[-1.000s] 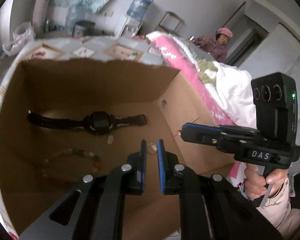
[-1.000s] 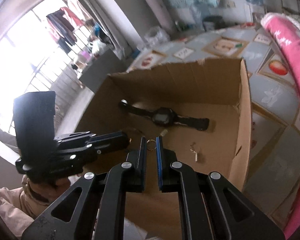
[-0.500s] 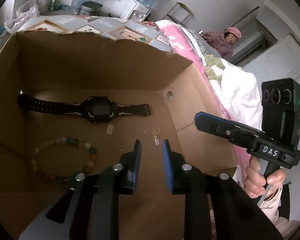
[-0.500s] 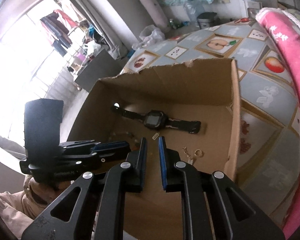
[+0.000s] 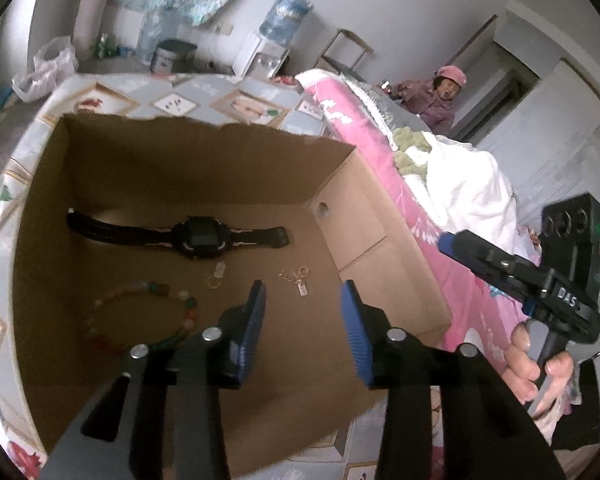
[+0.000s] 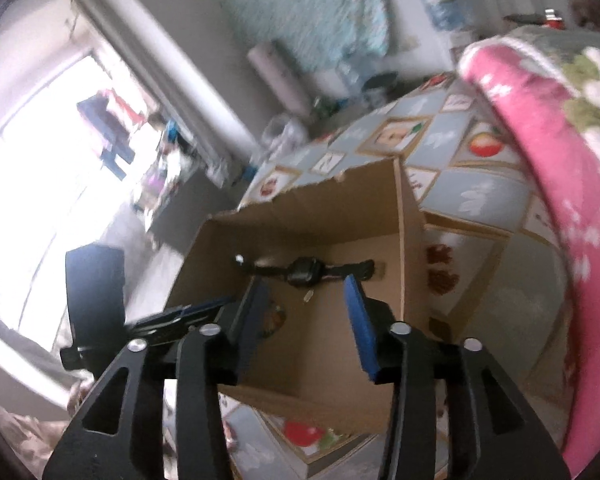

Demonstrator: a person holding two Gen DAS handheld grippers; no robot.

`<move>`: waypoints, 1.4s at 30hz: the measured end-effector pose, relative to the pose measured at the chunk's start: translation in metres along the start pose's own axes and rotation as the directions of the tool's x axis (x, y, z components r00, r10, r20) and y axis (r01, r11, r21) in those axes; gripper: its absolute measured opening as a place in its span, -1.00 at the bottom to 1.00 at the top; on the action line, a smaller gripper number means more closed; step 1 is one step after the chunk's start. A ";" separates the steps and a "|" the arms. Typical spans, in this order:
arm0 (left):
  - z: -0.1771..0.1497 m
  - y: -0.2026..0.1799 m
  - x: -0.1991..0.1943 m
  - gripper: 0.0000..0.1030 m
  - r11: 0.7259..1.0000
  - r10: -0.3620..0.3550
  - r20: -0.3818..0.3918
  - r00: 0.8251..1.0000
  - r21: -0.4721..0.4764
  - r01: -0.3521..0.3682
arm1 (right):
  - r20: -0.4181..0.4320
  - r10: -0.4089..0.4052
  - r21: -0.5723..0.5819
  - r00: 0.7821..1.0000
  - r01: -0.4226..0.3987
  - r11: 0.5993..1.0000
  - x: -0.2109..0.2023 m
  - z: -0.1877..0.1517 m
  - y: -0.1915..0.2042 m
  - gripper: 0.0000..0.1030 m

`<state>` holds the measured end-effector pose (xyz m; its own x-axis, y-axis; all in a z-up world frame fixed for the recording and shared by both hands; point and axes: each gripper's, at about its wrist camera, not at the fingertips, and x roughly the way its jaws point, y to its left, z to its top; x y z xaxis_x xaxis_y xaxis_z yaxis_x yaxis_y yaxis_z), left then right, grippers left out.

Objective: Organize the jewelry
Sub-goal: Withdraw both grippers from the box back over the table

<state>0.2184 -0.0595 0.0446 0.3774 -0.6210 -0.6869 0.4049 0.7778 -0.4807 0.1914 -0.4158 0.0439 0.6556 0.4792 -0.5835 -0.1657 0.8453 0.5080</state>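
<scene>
Both my grippers hang over the box (image 5: 364,216) with fingers spread wide and nothing between them: the left gripper (image 5: 302,320) above the near part of the floor, the right gripper (image 6: 306,312) higher and back from the rim. The jewelry lies on the box floor. The watch (image 5: 198,238) stretches flat across the far side, the beads (image 5: 140,320) curl at the near left, and two small earring-like pieces sit between them: a pale one (image 5: 217,274) just below the watch face, and a ring-and-tag one (image 5: 298,280) just ahead of my left fingers.

What worries me is the small pieces. They are thin and lie flat on cardboard, so I judge that broad pads could slide over them or flick them into a corner. If both grippers go down together they could knock each other, or catch the box wall and shift everything. The beads look loose and could drag or snag on a finger.

Much is hard to read. The right view is blurred; I make out the watch (image 6: 304,272) and a dim blotch that may be the beads, but not the ring piece. My own left fingers hide the near end of the beads. I cannot tell whether the small pieces are a matched pair.
</scene>
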 end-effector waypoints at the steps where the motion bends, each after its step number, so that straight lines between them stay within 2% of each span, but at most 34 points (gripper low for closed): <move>1: -0.002 -0.001 -0.004 -0.21 1.000 0.005 0.008 1.000 0.006 -0.005 | 0.025 -0.011 0.006 1.000 0.011 1.000 -0.005 -0.004 0.002 -0.05; 3: -0.009 -0.004 -0.017 -0.15 1.000 0.021 0.031 0.999 0.021 -0.021 | 0.064 -0.036 0.000 0.997 0.036 0.999 -0.016 -0.014 0.007 0.14; 6: -0.018 -0.010 -0.035 -0.04 0.998 0.046 0.063 0.997 0.047 -0.049 | 0.089 -0.079 -0.025 0.993 0.082 0.996 -0.028 -0.025 0.016 0.22; 11: -0.035 -0.021 -0.066 0.09 0.990 0.093 0.137 0.986 0.097 -0.107 | 0.108 -0.063 -0.033 0.992 0.067 0.997 -0.041 -0.032 0.022 0.24; 16: -0.055 -0.030 -0.086 0.18 0.980 0.122 0.173 0.977 0.136 -0.146 | 0.127 -0.041 -0.055 0.991 0.048 0.997 -0.051 -0.039 0.029 0.27; 29: -0.081 -0.038 -0.095 0.41 0.964 0.165 0.178 0.970 0.177 -0.196 | 0.130 0.001 -0.126 0.992 0.015 0.992 -0.059 -0.050 0.054 0.36; 42: -0.096 -0.049 -0.090 0.55 0.943 0.201 0.167 0.965 0.235 -0.237 | 0.115 0.031 -0.167 0.993 -0.012 0.986 -0.061 -0.059 0.066 0.39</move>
<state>0.0849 -0.0327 0.0777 0.5851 -0.4592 -0.6684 0.4880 0.8577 -0.1621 0.0973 -0.3757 0.0754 0.7307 0.4749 -0.4905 -0.2939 0.8673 0.4018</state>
